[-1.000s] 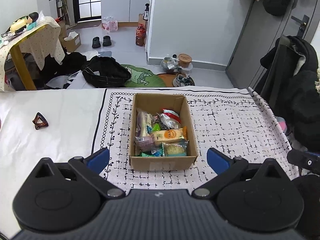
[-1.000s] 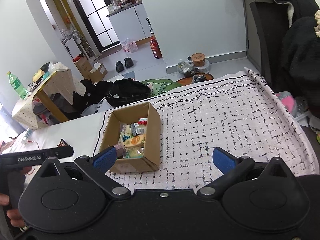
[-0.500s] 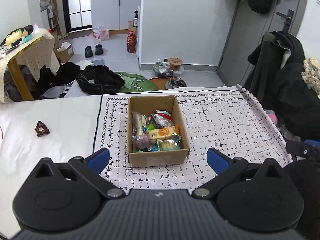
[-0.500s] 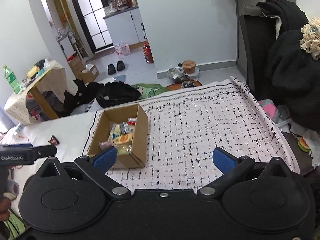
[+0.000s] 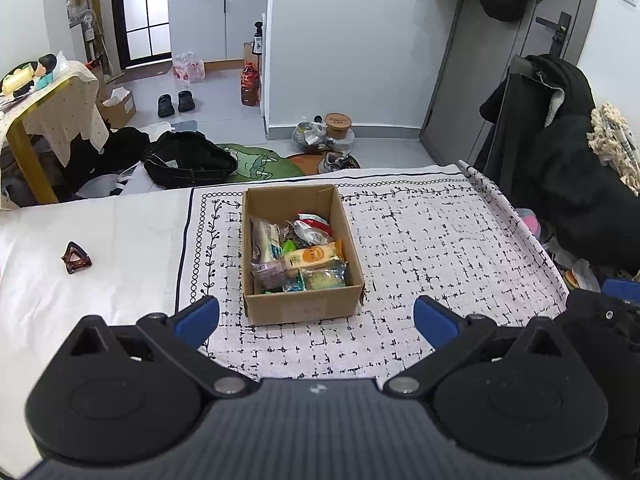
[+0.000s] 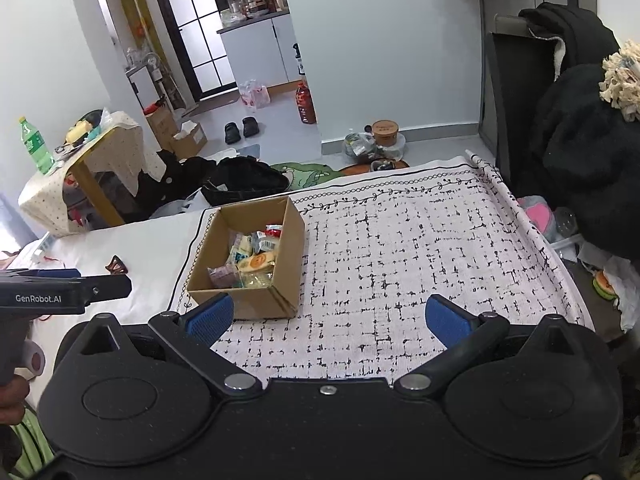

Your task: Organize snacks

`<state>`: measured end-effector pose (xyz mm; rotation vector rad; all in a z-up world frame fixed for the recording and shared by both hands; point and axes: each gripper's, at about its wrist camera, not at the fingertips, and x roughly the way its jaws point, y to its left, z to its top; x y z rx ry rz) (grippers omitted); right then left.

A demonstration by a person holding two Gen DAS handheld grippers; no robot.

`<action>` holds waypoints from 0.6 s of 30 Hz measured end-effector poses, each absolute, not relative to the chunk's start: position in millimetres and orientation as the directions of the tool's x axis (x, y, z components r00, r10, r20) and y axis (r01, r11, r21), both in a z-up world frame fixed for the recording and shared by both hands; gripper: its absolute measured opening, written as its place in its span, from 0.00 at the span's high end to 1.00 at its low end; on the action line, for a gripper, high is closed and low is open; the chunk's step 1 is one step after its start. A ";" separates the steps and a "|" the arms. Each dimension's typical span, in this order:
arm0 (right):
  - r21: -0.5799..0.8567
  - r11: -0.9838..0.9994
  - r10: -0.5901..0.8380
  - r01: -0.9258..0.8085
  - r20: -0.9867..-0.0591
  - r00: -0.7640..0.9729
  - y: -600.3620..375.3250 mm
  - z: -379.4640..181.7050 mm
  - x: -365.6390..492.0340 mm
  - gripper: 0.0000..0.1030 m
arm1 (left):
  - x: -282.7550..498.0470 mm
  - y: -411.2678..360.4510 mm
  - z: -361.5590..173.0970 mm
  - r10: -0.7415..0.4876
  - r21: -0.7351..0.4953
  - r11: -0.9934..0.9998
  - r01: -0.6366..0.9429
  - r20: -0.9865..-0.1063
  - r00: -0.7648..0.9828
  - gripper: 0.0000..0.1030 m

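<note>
Both tools (image 5: 316, 316) (image 6: 326, 316) farther back, wide, empty; one snack box (image 5: 300, 248).

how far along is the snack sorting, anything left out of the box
Done: the snacks all lie in the box on the patterned cloth; none show on the cloth outside it. In hand: nothing; the left tongs and right tongs are open and empty, short of the box. Left: seemingly nothing to pack. A brown clip lies on the white sheet.

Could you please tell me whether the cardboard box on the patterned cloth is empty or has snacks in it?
It has snacks in it. The open-topped cardboard box holds a loose pile of snack packets covering its floor, well below the rim.
</note>
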<state>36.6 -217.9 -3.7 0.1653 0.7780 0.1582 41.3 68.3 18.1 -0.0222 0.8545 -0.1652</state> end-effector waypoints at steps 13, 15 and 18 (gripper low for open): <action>0.200 0.977 0.193 -0.077 -0.672 0.715 -220.7 -1.7 30.8 0.00 | 30.6 72.5 17.7 -0.139 -0.088 0.990 0.112 -0.752 0.644 0.00; 0.194 0.978 0.191 -0.078 -0.673 0.714 -220.8 -1.7 31.0 0.00 | 30.1 72.0 17.1 -0.140 -0.091 0.990 0.109 -0.754 0.641 0.00; 0.205 0.976 0.198 -0.078 -0.672 0.713 -222.1 -1.0 31.6 0.00 | 28.4 70.8 17.0 -0.140 -0.092 0.990 0.107 -0.754 0.641 0.00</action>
